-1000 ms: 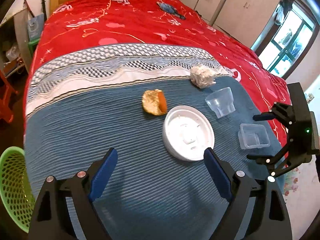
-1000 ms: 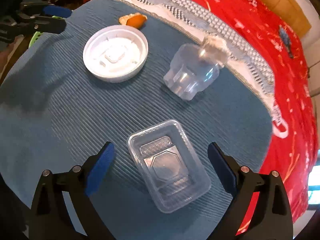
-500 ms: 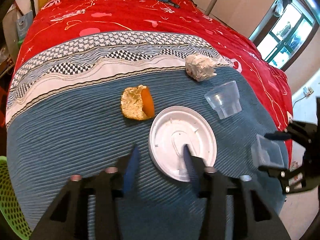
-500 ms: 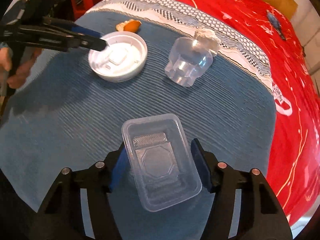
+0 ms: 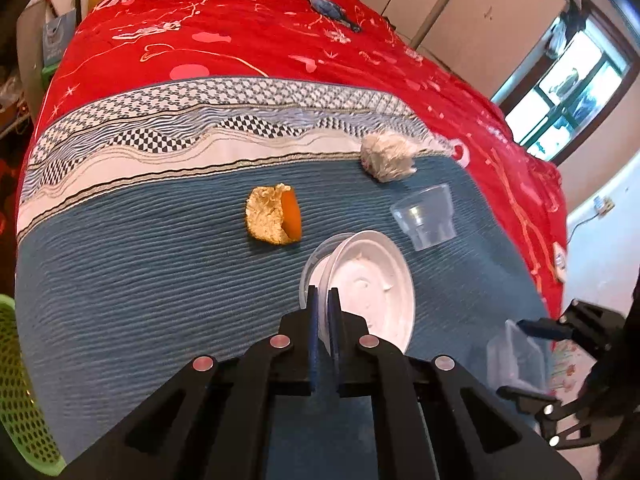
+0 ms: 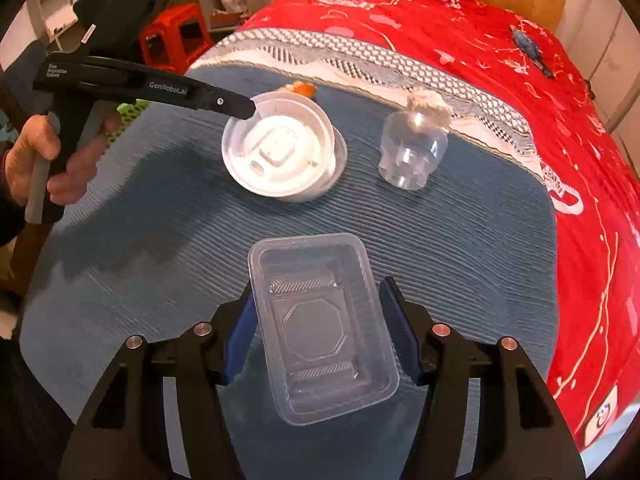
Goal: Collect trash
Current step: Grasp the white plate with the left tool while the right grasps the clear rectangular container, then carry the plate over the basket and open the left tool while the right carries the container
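Note:
On the blue part of the bedspread (image 5: 160, 280) my left gripper (image 5: 323, 292) is shut on the near rim of a white round plastic lid (image 5: 372, 292), which tilts up off the cloth. From the right wrist view the same left gripper (image 6: 244, 110) bites the lid (image 6: 280, 152) at its left edge. My right gripper (image 6: 320, 312) is shut on a clear rectangular container (image 6: 320, 320), pads against its long sides, holding it above the cloth. A clear cup (image 5: 426, 216) lies on its side, with an orange peel (image 5: 274, 220) and a crumpled paper ball (image 5: 386, 156) nearby.
A green mesh basket (image 5: 16, 380) stands on the floor at the bed's left edge. A red stool (image 6: 176, 40) and shelves lie beyond the bed. A person's hand (image 6: 44, 168) holds the left gripper's handle. The red bedspread (image 6: 480, 40) covers the far half.
The left jaws came together on the white lid's rim and its edge lifted. The right jaws closed onto the clear container, which now sits higher above the cloth.

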`<state>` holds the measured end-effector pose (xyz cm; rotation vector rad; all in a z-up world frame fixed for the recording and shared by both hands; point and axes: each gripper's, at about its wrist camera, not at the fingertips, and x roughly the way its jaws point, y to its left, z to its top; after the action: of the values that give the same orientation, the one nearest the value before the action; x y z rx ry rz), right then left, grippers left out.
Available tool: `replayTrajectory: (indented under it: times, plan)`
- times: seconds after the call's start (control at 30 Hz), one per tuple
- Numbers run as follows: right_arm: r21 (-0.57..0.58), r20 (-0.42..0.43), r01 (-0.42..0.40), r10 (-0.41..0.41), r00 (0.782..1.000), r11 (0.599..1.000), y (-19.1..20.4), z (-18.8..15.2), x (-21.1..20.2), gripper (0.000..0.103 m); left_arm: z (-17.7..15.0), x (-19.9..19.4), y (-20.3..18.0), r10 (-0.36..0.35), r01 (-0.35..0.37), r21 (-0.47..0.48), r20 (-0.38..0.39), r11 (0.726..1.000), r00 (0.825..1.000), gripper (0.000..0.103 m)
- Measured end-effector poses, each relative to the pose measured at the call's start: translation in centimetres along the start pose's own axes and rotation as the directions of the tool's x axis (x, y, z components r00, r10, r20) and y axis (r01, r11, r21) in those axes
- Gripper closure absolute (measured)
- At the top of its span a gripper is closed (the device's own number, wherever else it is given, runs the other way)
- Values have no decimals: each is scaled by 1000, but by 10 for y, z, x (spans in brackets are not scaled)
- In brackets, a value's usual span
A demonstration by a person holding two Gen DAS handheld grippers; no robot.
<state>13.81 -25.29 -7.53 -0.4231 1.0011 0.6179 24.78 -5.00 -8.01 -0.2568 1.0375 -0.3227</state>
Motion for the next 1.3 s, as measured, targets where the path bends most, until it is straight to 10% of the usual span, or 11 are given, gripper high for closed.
replayTrajectory:
  times: [0.37, 0.7, 1.0, 1.3]
  plan:
    - [23, 79, -24, 22, 997, 999, 55, 16, -12, 44, -21, -84, 33, 7, -4, -27, 115, 1000, 993, 98]
    - [-35, 127, -122, 126, 984, 992, 131, 64, 0, 44, -68, -190, 148, 228, -195, -155, 232, 969, 946, 98]
    - [-100, 128, -189, 200, 971, 977, 197, 102, 18, 44, -115, -217, 261, 413, -345, -326, 168, 880, 895, 98]
    - [-113, 108, -237, 249, 962, 965, 245, 130, 41, 44, -145, -174, 324, 469, -426, -389, 18, 817, 883, 98]
